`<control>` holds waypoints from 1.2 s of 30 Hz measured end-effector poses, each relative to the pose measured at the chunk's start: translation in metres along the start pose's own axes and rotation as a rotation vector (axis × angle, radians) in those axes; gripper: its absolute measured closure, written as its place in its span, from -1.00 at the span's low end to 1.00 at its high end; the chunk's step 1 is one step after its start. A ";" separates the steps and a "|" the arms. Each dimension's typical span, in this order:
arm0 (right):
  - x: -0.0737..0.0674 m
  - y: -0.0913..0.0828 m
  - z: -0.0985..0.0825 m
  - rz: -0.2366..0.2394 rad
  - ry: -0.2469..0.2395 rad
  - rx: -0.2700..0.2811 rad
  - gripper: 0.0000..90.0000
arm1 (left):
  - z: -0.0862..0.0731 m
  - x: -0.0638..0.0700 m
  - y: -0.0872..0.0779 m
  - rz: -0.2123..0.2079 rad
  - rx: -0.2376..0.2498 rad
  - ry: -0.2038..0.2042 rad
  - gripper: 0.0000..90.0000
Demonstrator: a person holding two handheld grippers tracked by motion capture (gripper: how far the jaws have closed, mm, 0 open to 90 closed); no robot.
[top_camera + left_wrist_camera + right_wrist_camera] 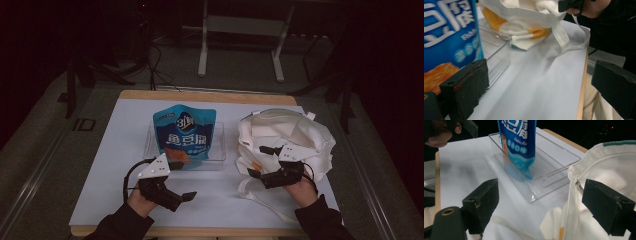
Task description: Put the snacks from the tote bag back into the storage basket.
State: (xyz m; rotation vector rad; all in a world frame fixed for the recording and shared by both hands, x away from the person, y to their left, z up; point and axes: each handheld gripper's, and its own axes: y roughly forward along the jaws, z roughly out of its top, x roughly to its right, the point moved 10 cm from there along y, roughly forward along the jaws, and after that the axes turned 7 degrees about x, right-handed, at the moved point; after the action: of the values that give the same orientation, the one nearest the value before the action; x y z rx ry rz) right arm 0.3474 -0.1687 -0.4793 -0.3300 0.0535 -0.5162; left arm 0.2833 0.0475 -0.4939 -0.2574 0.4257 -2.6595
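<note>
While blue pouch (184,134) stands upright in clear tray (218,150), both grippers' fingers wide, empty.

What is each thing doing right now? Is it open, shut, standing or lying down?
Blue snack pouch: standing upright in the tray, sealed.
Clear plastic tray: open-topped, flat on the table.
White cloth bag: slumped, mouth open.
Left gripper: open, holding nothing.
Right gripper: open at the bag.

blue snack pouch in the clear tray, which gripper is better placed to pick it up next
Left, probably. The left gripper sits open just in front of the blue snack pouch standing in the clear tray. The right gripper is open at the cream tote bag, farther off.
</note>
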 end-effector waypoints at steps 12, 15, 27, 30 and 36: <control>-0.004 -0.029 -0.017 -0.073 0.000 0.026 -0.68 | -0.016 0.010 0.025 -0.035 -0.060 0.007 -0.96; -0.004 -0.034 -0.020 -0.087 0.012 0.034 -0.68 | -0.021 0.011 0.028 -0.037 -0.075 0.004 -0.96; -0.002 -0.049 -0.036 -0.175 -0.041 0.010 -0.68 | -0.035 0.012 0.030 -0.051 -0.088 0.020 -0.96; 0.001 -0.053 -0.041 -0.197 -0.041 0.011 -0.68 | -0.038 0.011 0.030 -0.040 -0.094 0.042 -0.96; 0.005 -0.060 -0.044 -0.208 -0.015 0.030 -0.69 | -0.045 0.012 0.035 -0.036 -0.119 0.063 -0.96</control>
State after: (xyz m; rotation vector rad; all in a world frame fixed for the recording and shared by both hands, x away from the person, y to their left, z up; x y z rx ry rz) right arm 0.3172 -0.2336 -0.5017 -0.3114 -0.0038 -0.7202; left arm 0.2750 0.0240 -0.5465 -0.2196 0.6065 -2.6871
